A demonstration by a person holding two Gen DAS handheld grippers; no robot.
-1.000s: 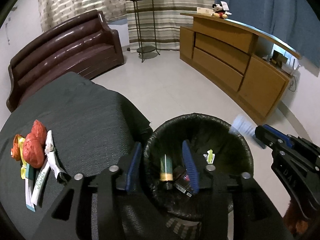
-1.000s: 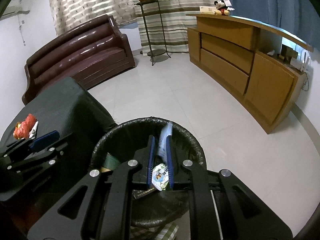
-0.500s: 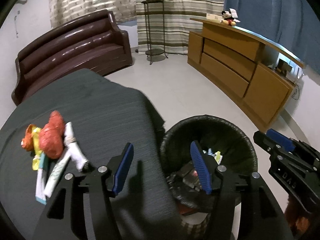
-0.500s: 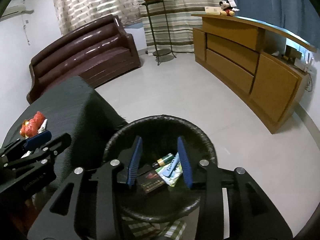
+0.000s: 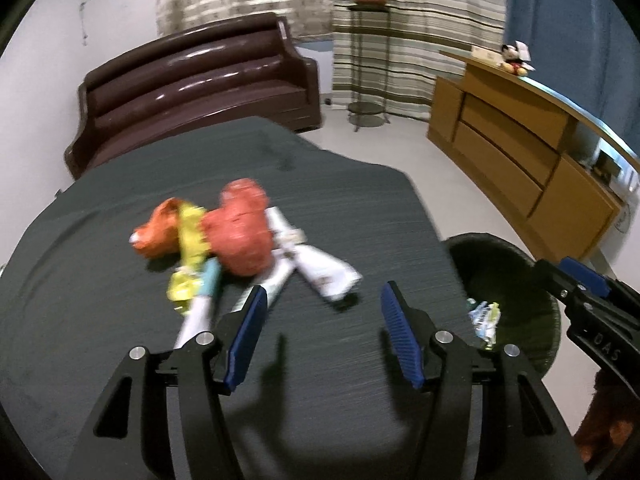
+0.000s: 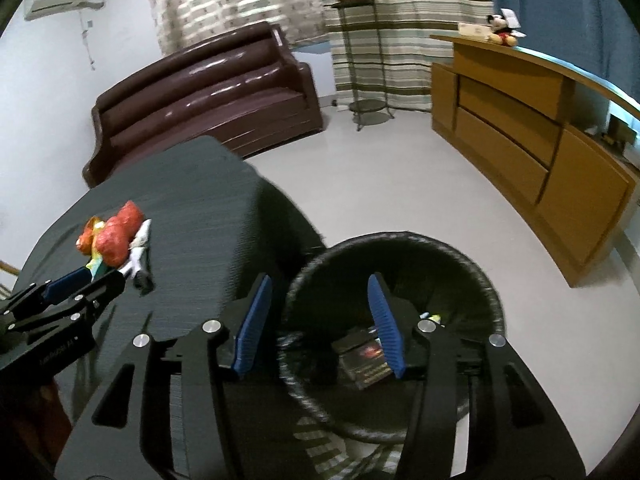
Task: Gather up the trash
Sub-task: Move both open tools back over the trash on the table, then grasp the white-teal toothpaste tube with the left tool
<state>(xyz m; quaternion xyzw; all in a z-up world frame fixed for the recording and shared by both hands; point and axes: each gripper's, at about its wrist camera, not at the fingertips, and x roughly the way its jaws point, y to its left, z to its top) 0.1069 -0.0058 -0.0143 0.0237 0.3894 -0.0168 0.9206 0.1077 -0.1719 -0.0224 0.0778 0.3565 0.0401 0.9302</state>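
Note:
A heap of trash lies on the dark grey table (image 5: 120, 320): a crumpled red wrapper (image 5: 242, 232), an orange wrapper (image 5: 158, 230), a yellow wrapper (image 5: 188, 256) and white tubes (image 5: 320, 268). My left gripper (image 5: 322, 320) hovers open just short of the heap, nothing between its fingers. The black bin (image 6: 400, 340) stands on the floor by the table's right edge with a dark box (image 6: 364, 358) and wrappers inside. Above the bin's left rim my right gripper (image 6: 320, 316) is empty and its jaws are opening. The red wrapper (image 6: 118, 240) also shows far left in the right wrist view.
A brown leather sofa (image 5: 200, 84) stands behind the table. A wooden sideboard (image 5: 520, 148) runs along the right wall. A metal plant stand (image 5: 368, 60) is by the striped curtain. Pale floor (image 6: 400, 184) lies between them.
My left gripper swung from over the bin to over the table, facing the trash heap. My right gripper let its wrapper fall into the bin, its jaws widened, and it shifted left.

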